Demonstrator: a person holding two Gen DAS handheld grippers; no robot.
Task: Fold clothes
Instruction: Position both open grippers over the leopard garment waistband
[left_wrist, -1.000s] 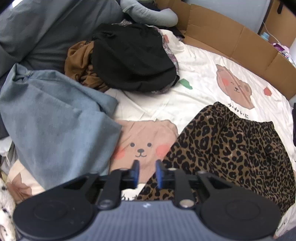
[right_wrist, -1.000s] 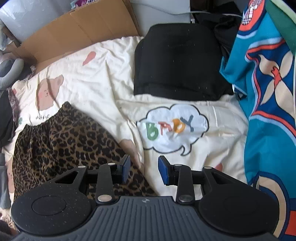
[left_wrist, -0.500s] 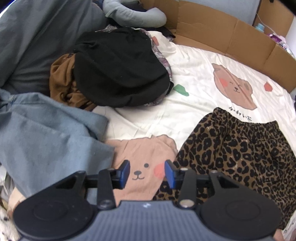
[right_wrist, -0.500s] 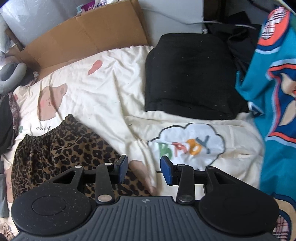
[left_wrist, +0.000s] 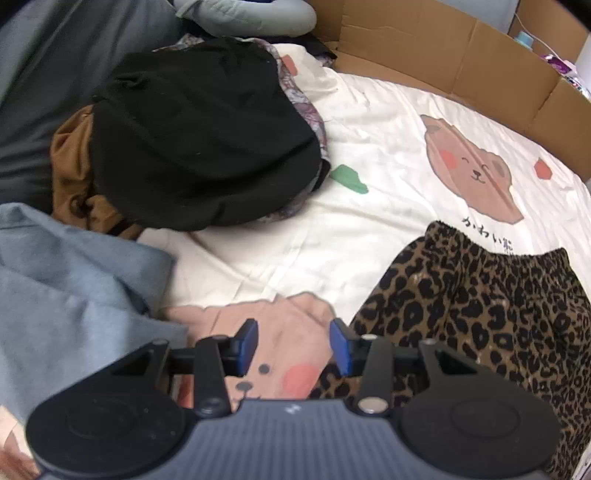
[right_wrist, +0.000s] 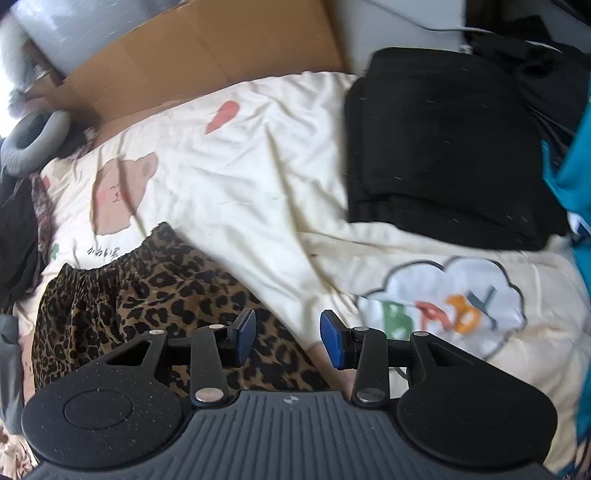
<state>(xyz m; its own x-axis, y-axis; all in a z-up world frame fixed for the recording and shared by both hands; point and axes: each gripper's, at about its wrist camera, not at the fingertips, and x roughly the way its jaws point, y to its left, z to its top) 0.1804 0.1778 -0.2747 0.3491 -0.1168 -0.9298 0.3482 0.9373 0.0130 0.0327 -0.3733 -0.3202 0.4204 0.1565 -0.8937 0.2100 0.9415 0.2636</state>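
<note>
Here, left gripper (left_wrist: 293, 345) and right gripper (right_wrist: 288, 338) both hovering agape, empty, over the leopard-print skirt (left_wrist: 480, 314) lying flat on the bear-print sheet (left_wrist: 388, 155).

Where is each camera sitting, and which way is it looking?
Left wrist: rides on the left claw, looking along its open fingers at the bear-print sheet, a black clothes heap and a blue garment.
Right wrist: rides on the right claw, open too, facing a folded black pile.
Both see the leopard-print skirt and cardboard.
</note>
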